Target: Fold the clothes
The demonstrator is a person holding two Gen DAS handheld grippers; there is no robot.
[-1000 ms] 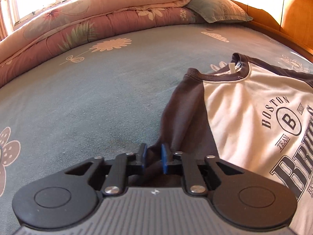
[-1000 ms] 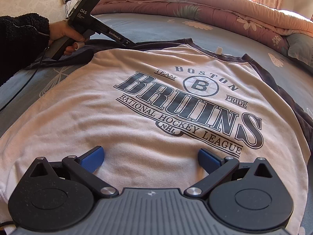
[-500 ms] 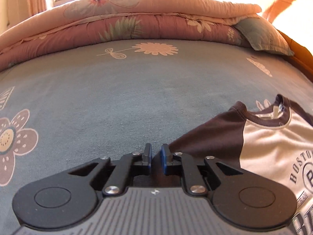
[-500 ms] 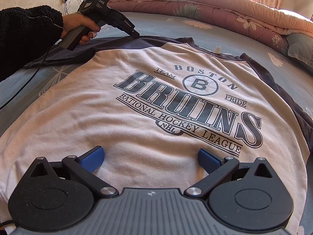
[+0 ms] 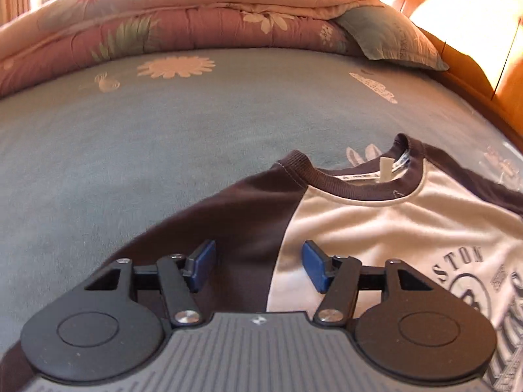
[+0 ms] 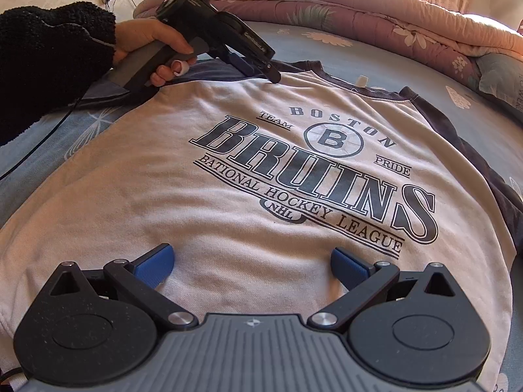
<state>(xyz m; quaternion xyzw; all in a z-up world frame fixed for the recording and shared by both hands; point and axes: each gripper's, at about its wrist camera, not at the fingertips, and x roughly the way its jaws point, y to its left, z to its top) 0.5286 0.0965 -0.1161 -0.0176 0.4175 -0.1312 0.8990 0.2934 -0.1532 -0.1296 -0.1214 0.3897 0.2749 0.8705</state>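
Two grippers are seen over one sweatshirt (image 6: 248, 196), which lies face up and spread flat on the bed (image 5: 163, 124), its printed chest filling the middle of the right wrist view. Nearest the lens in that view, the right gripper (image 6: 251, 258) is held low over the hem at the bottom of the frame, its jaws wide apart and nothing between them, just as a second ago.

The change is at the left gripper (image 5: 258, 263). A second ago its jaws were clamped together on the dark sleeve (image 5: 228, 228); half a second ago they were still closed on it; now they stand apart, with the dark shoulder cloth and the edge of the white panel lying loose between them at the lower middle of the left wrist view. The sleeve has been let go and rests flat, running from the collar (image 5: 359, 189) down towards the lower left of the frame. In the right wrist view the same gripper is seen in the upper left, held by a hand (image 6: 153, 42) in a dark fuzzy sleeve, its tip just at the shoulder seam.

By this release the shoulder appears to have been smoothed or set out, so the garment now lies open and unfolded; no fold is visible in either view. Whether this is laying-out before folding cannot be settled further.

Farther off, a rolled quilt (image 5: 196, 23) and a pillow (image 5: 389, 39) lie along the top of the frame.
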